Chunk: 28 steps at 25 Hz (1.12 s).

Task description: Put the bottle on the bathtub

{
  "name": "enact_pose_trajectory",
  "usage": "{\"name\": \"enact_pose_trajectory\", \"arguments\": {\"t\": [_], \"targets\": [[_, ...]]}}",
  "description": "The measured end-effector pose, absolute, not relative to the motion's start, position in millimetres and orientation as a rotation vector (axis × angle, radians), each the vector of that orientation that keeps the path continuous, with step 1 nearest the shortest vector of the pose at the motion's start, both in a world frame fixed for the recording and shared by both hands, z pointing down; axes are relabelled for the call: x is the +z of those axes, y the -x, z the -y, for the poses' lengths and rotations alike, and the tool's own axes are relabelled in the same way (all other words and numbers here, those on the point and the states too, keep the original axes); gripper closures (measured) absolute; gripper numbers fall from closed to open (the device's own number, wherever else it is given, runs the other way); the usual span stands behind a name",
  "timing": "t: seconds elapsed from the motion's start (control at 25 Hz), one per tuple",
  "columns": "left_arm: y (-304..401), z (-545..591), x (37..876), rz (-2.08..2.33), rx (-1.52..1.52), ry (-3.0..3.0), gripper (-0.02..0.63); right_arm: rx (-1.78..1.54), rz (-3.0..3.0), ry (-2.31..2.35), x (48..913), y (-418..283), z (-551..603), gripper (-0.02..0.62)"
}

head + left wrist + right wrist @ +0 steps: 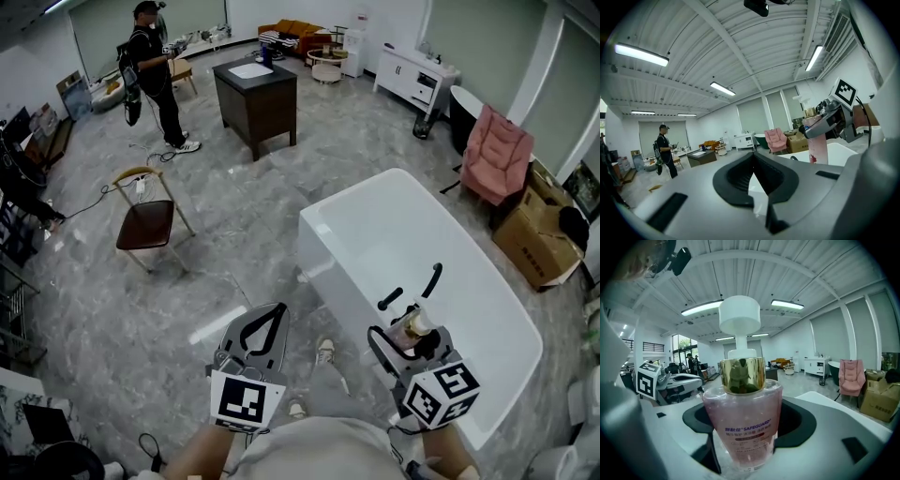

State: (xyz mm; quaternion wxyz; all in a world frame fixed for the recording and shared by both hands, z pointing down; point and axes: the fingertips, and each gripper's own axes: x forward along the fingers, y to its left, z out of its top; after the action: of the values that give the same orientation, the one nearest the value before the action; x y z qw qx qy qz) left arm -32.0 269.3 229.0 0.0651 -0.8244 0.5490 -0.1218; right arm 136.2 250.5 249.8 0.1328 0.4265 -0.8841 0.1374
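The bottle is a clear pink pump bottle with a gold collar and a white pump head. My right gripper is shut on it, gripping its body deep between the jaws. In the head view the bottle hangs over the near rim of the white bathtub, tilted toward the basin. My left gripper is shut and empty, held over the floor left of the tub. The left gripper view shows the bottle upright in the right gripper, with the tub behind.
A wooden chair stands on the marble floor at the left, with cables near it. A dark vanity cabinet and a standing person are farther back. A pink chair and cardboard boxes sit beyond the tub.
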Motion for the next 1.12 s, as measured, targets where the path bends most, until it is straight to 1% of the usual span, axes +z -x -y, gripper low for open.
{"name": "enact_pose_trajectory", "arguments": {"t": [0.44, 0.88, 1.12], "targets": [[31.3, -169.7, 266.6, -1.634, -0.492, 2.548, 0.587, 0.465, 2.554, -1.198, 281.5, -127.9, -137.7, 0.233], [30.6, -40.8, 292.9, -1.688, -0.569, 2.559, 0.586, 0.524, 2.532, -1.156, 317.2, -125.2, -1.3, 0.233], [37.9, 23.6, 297.3, -1.742, -0.483, 2.535, 0.587, 0.448, 2.524, -1.118, 338.8, -109.6, 66.4, 0.233]]}}
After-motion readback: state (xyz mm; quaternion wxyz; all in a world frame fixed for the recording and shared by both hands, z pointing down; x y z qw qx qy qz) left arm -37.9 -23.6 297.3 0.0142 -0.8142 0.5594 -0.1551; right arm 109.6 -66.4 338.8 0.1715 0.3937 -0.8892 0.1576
